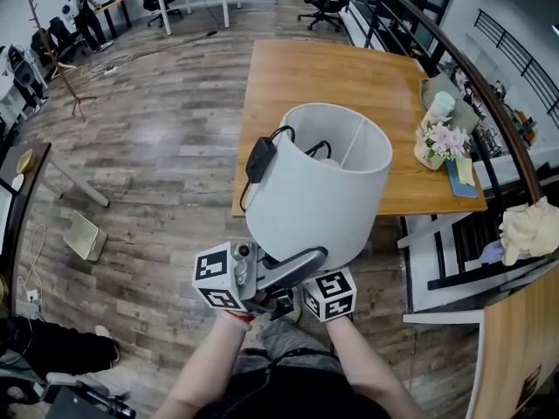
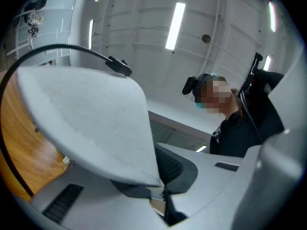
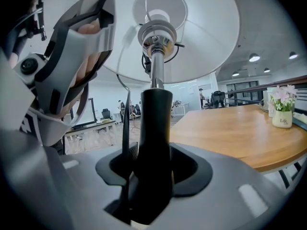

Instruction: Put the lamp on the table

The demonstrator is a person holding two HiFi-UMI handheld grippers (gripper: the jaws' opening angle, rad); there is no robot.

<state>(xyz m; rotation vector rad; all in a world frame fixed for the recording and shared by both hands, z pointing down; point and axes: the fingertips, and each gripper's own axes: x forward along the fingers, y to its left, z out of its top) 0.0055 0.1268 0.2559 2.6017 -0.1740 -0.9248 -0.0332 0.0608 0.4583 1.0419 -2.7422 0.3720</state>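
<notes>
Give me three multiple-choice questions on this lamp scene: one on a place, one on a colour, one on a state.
1. Where is the flower pot?
A on the floor
B on the table, near its right edge
C inside the lampshade

2. What colour is the lampshade?
A white
B red
C green

3. What is the right gripper doing?
A hanging open
B shut on the lamp's black stem
C shut on a cable

Answers:
1 B: the pot stands on the wood at the head view's right.
2 A: the shade looks white in every view.
3 B: the right gripper view shows its jaws closed round the stem.
</notes>
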